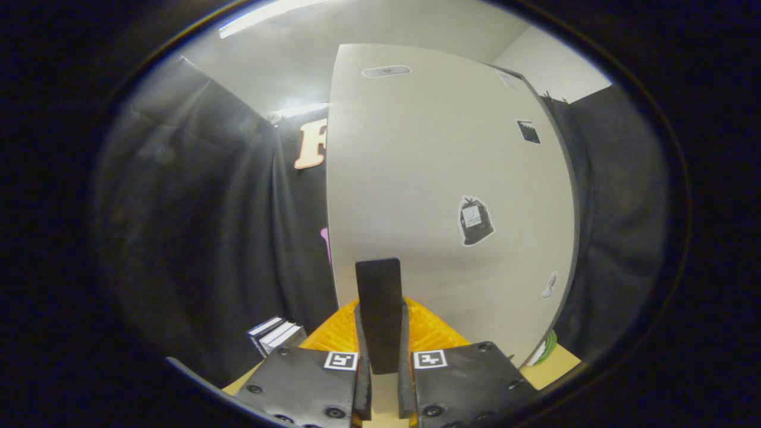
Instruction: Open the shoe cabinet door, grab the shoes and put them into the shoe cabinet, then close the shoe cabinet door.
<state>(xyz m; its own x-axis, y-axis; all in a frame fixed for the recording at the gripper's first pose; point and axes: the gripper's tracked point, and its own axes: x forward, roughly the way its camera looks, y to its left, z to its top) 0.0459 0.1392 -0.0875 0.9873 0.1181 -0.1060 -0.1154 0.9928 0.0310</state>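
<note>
No words, brands or numbers can be made out. The cabinet door bears a sticker of a tied bin bag, a small dark square sticker and a small pale sticker, all with print too fine to read. Two square coded markers stand on the claw.

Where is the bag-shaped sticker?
On the cabinet door, beyond the shut gripper and off to its right: the bag-shaped sticker.
</note>
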